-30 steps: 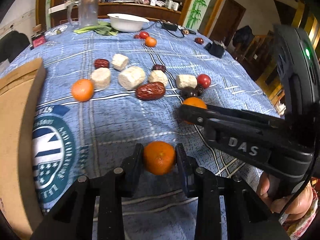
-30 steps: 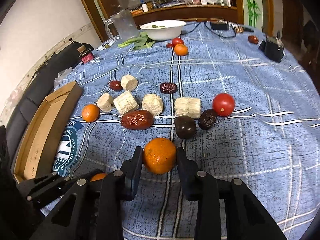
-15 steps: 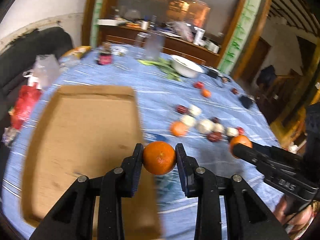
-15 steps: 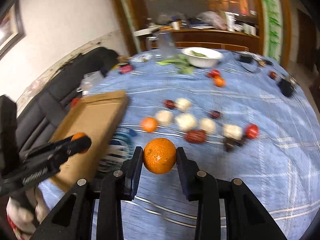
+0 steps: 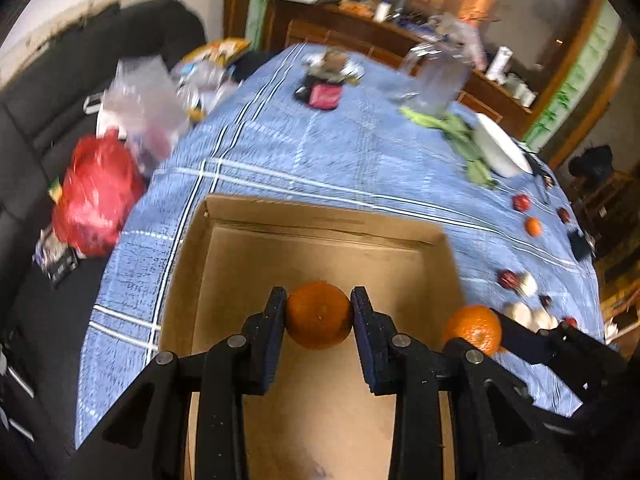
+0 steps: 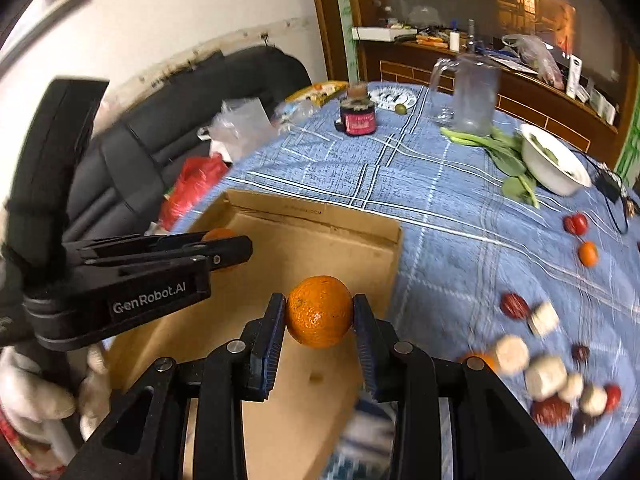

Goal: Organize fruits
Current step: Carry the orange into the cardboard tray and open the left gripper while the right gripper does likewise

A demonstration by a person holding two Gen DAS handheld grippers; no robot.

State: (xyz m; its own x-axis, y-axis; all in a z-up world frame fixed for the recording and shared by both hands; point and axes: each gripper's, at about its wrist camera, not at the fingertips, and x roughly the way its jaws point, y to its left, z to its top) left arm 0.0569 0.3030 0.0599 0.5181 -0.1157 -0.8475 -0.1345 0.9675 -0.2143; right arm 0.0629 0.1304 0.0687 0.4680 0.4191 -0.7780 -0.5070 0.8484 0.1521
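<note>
1. A mandarin orange (image 5: 318,315) sits pinched between both pads of the left claw (image 5: 319,316), held in the air above the floor of the cardboard box (image 5: 320,240).
2. A second mandarin orange (image 6: 319,311) is clamped the same way in the right claw (image 6: 319,314), hanging over the box's right part, near its right wall (image 6: 394,264).
3. In the left wrist view the right claw's orange (image 5: 474,330) shows at the right, just over the box's right edge; in the right wrist view the left claw's orange (image 6: 219,236) peeks out behind black fingers marked "GenRobot.AI", over the box's left part.
4. The box (image 6: 312,220) is open-topped and lies on the table (image 6: 440,200), which is covered by a blue checked cloth; a small spot (image 6: 316,378) marks its floor.
5. Right of the box, loose on the cloth, lie pale cut chunks (image 6: 544,376), dark red dates (image 6: 516,305), a small orange fruit (image 6: 478,360) and a cherry tomato (image 6: 613,396), in a blurred cluster.
6. Farther out sit another small orange fruit (image 6: 588,253) and red tomatoes (image 6: 576,224), close together.
7. At the far side stand a white bowl (image 6: 556,164) with leafy greens (image 6: 504,152) beside it, a clear glass jug (image 6: 472,96) and a dark jar with a pink label (image 6: 357,118).
8. Beyond the table's left edge a black sofa (image 6: 168,120) carries a red bag (image 6: 196,184) and clear plastic bags (image 6: 240,124).
9. A gloved hand (image 6: 36,384) grips the left tool's handle.
</note>
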